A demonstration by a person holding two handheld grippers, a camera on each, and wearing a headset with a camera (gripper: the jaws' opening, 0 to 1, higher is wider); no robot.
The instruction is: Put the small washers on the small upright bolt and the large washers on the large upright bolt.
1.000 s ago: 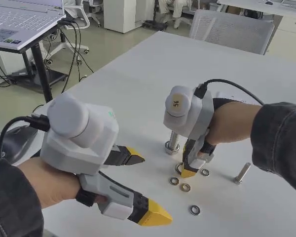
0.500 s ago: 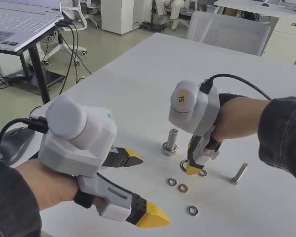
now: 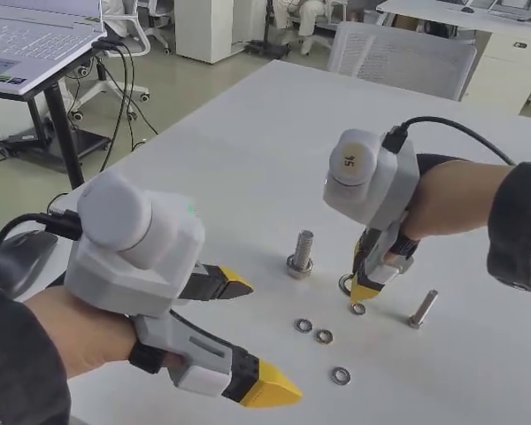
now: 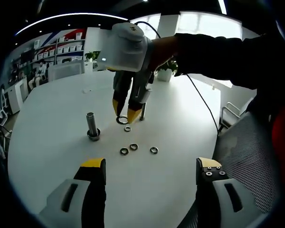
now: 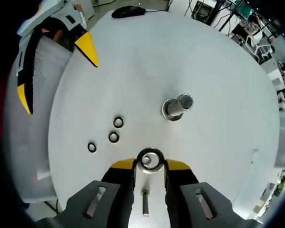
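Washers lay scattered on the white table when I checked my feeds. My right claw was clenched on the large washer, pinching its rim between the two yellow tips, with the hole facing back along the jaws. I could not tell whether the ring was clear of the table.

One small washer lay directly under those tips, and in the right gripper view it showed through the large washer's hole. The large upright bolt stood on its head near the right claw, on that claw's left in the head view and just beyond the tips in the right gripper view. It was bare, with nothing threaded on it.

Three more small washers lay flat to the left of the right claw, between it and my left claw. Two of them were close together and the third sat a little apart. The small bolt lay on its side to the right of the right claw.

My left claw hung released above the table's near edge. Its jaws were spread wide with nothing between them, pointing towards the washers and the right claw.
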